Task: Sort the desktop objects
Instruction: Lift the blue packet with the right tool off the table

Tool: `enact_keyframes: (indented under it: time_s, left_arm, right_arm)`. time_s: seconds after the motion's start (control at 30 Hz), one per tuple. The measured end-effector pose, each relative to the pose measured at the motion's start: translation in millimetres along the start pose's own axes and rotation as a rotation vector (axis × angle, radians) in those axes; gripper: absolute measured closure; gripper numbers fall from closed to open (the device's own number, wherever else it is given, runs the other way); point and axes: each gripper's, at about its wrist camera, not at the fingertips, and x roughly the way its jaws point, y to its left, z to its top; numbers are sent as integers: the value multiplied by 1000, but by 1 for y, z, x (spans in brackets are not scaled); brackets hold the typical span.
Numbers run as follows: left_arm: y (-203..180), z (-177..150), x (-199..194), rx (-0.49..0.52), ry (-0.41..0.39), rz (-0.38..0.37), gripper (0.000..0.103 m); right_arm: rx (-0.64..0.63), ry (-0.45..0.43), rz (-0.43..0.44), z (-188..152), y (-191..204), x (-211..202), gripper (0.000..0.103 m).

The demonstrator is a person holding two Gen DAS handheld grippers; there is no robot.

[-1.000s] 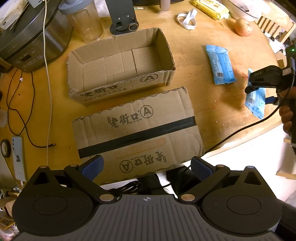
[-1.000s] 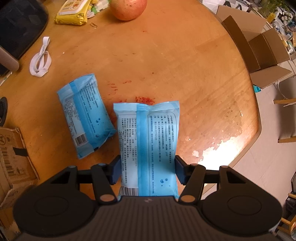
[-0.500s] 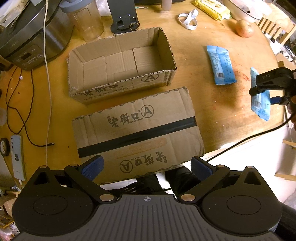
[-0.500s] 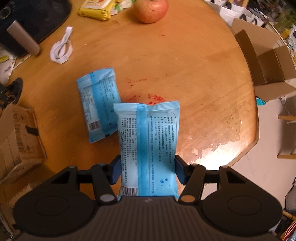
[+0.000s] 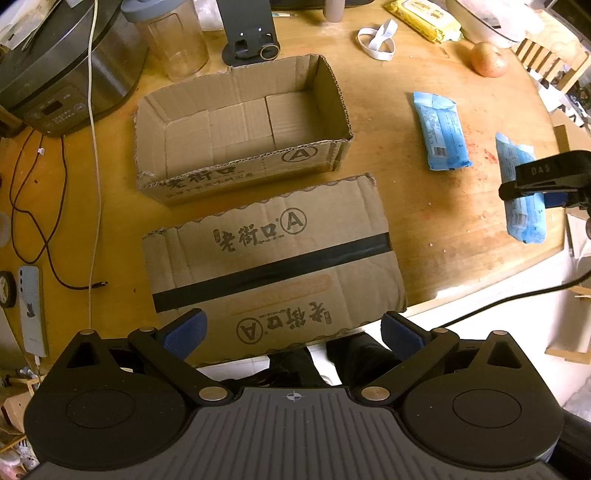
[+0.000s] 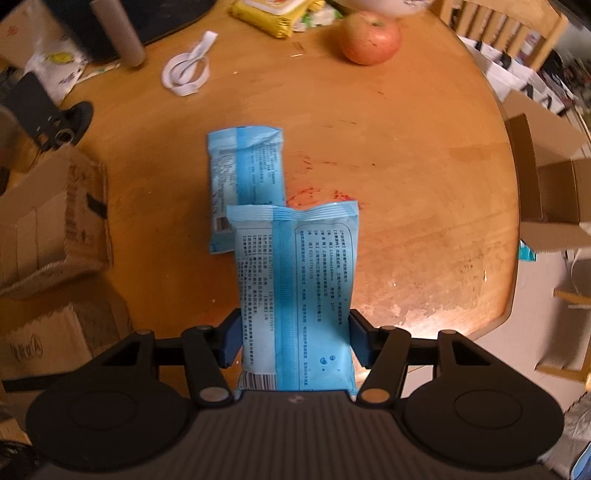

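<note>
Above the wooden bench (image 6: 406, 177), the right gripper (image 6: 293, 341) points down with its two blue pads clamped on the sides of a blue pack (image 6: 295, 291), which is lifted clear of the wood. From the left wrist view that pack (image 5: 524, 199) hangs near the bench's right edge, held by the right gripper (image 5: 546, 181). A second blue pack (image 6: 243, 184) lies flat on the bench just beyond the held one; in the left wrist view it (image 5: 439, 131) sits to the right of the open box (image 5: 243, 125). That box is cardboard, with nothing visible inside, and a flat sheet of cardboard (image 5: 273, 254) with a black tape stripe lies just in front of it. The left gripper (image 5: 293, 330) hovers over the near edge of that sheet, its jaws spread wide with nothing between them. Farther back on the bench are an apple (image 6: 371, 37), a yellow pack (image 6: 273, 11) and a white strap (image 6: 188, 70). A cooker (image 5: 62, 74) and a clear jar (image 5: 173, 40) stand behind the box at the left, with a phone (image 5: 31, 306) near the left edge.
</note>
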Motion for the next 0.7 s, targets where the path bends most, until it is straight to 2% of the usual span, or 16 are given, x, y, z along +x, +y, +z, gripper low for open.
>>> enact_keyframes:
  time_s: [0.4, 0.7]
  left_arm:
    - [8, -1, 0, -31, -4, -3, 0]
    - [19, -1, 0, -62, -6, 9, 0]
  right_arm:
    - [-157, 5, 14, -12, 22, -8, 46]
    - [-191, 14, 16, -17, 30, -12, 46]
